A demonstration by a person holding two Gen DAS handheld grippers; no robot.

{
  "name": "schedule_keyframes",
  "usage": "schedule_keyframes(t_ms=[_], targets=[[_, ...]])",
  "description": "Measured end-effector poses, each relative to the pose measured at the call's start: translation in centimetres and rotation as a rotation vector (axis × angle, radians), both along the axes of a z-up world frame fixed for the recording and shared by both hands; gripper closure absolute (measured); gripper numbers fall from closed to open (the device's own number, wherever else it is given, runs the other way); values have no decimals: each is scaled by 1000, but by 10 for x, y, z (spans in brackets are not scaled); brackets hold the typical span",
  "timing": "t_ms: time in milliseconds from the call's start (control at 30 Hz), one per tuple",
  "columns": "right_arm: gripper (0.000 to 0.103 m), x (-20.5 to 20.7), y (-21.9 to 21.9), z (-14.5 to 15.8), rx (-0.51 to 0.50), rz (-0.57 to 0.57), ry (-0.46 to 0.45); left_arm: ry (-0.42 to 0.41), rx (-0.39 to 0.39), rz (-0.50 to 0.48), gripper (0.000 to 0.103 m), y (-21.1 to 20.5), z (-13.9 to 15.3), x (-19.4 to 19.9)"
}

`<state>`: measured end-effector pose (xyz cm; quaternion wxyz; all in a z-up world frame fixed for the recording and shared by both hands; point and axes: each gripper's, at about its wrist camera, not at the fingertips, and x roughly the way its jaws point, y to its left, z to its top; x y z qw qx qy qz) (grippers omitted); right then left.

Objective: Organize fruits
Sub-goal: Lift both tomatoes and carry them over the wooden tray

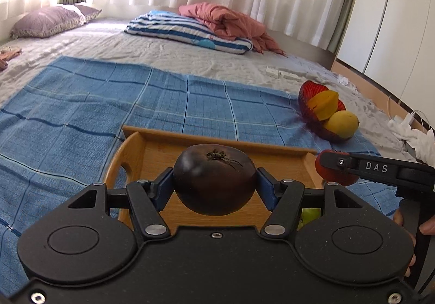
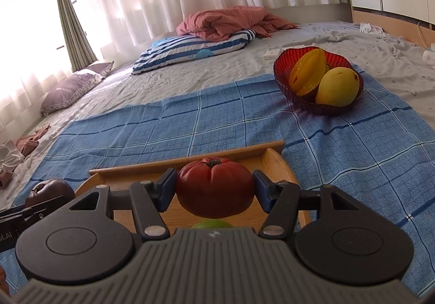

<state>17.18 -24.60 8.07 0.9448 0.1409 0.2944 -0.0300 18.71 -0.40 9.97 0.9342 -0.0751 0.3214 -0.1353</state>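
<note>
Two fruits aloft over light wooden handled tray [image 1: 141, 138]: left gripper [image 1: 214, 184] jaws part-open, clamping dark purple tomato [image 1: 214, 178]; right gripper [image 2: 214, 189] jaws likewise clamping ribbed red tomato [image 2: 214, 187]. Carry level toward red glass fruit bowl [image 2: 285, 59]; steady squeeze, lower gently beside yellow mango [image 2: 337, 86].

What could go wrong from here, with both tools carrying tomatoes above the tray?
1. The red bowl already holds a starfruit and a mango; added fruit could roll off onto the blue cloth.
2. The left tool and right tool sit close together; the dark tomato and red tomato could collide.
</note>
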Motion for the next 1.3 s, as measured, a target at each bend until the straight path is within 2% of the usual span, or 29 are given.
schedule_keyframes(t_ms=[100, 233, 500, 1300], targets=[[40, 16, 4, -6, -18, -3, 37, 42, -8, 15, 42, -3, -11, 15], [40, 30, 11, -15, -54, -5, 69, 45, 35, 17, 41, -9, -20, 26], [40, 49, 24, -32, -118, -3, 134, 70, 62, 16, 41, -16, -31, 38], [40, 52, 44, -52, -197, 57, 159, 131, 79, 24, 41, -18, -58, 49]])
